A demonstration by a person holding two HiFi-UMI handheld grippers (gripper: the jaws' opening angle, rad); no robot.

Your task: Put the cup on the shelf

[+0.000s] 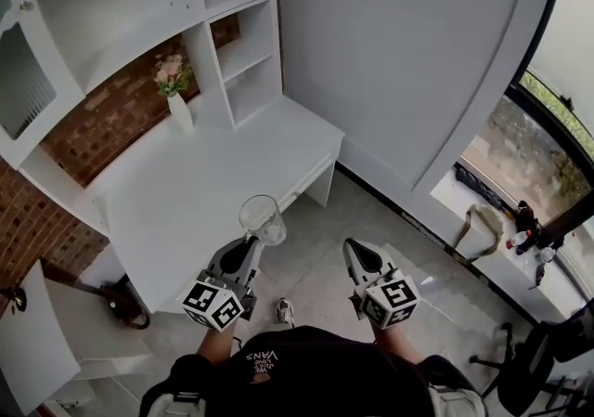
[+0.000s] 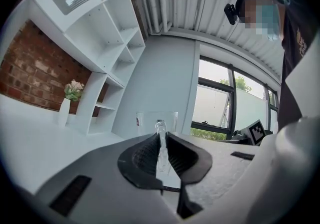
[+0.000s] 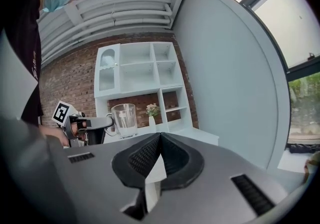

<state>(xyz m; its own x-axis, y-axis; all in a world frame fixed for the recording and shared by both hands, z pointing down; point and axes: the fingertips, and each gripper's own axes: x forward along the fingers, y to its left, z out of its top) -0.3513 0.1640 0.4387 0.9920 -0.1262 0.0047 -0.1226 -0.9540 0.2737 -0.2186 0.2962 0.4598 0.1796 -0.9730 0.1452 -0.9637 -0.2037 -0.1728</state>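
A clear glass cup [image 1: 263, 218] with a handle hangs in the air above the front edge of the white desk [image 1: 186, 192]. My left gripper [image 1: 249, 243] is shut on its handle. In the left gripper view the handle [image 2: 160, 135] is pinched between the black pads, with the cup body [image 2: 156, 120] just beyond. My right gripper [image 1: 354, 250] floats to the right over the floor, shut and empty. Its view shows the cup [image 3: 124, 119] held by the left gripper [image 3: 107, 124] in front of the white shelf unit [image 3: 142, 73].
The shelf unit [image 1: 237, 44] stands at the back of the desk with several open compartments. A white vase with pink flowers [image 1: 175, 90] sits on the desk by the brick wall. A window and a chair [image 1: 548, 359] are to the right.
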